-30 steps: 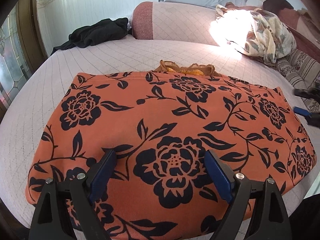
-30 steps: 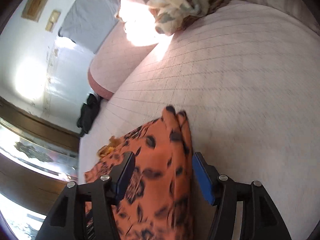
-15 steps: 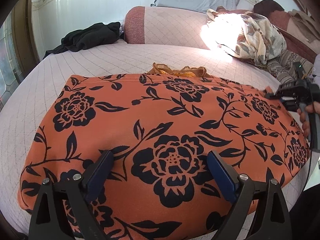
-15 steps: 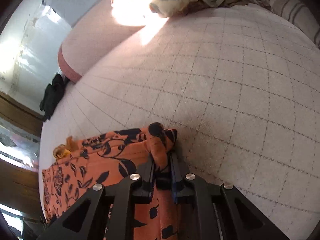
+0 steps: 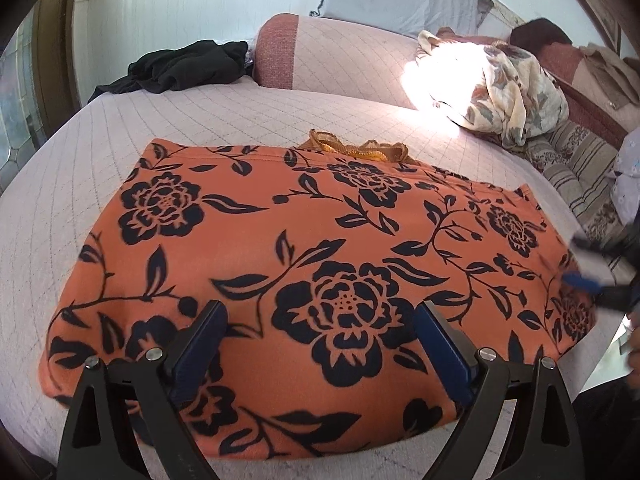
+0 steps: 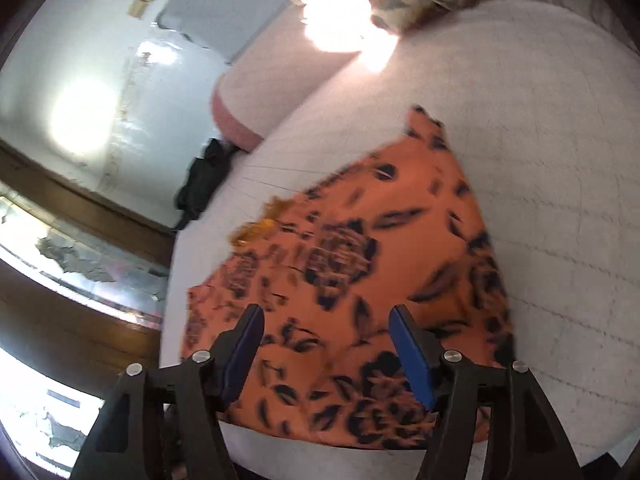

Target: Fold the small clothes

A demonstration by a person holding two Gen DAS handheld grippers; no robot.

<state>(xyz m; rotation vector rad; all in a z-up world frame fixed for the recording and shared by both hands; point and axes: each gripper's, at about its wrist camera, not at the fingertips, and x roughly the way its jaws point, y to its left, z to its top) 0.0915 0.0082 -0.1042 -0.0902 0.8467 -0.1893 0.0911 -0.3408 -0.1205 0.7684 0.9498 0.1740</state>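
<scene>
An orange garment with black flowers [image 5: 304, 248] lies spread flat on the quilted bed, an orange lace trim [image 5: 356, 150] peeking out at its far edge. My left gripper [image 5: 320, 332] hovers open over the garment's near edge, holding nothing. In the right wrist view the same garment [image 6: 380, 264] lies below my right gripper [image 6: 326, 340], whose jaws are opening with no cloth pinched between them. That right gripper [image 5: 588, 264] also shows, blurred, at the garment's right corner in the left wrist view.
A black garment [image 5: 188, 66] lies at the bed's far left. A floral cloth pile [image 5: 504, 92] sits far right in bright sunlight, beside a pink bolster [image 5: 336, 56]. Striped cushions [image 5: 580, 176] lie to the right. A window and wooden frame [image 6: 80, 248] border the bed's left side.
My right gripper pinched the garment's right corner half a second ago, then let go and pulled back toward the near edge, jaws spread again. The left gripper shifted slightly and stays open.
</scene>
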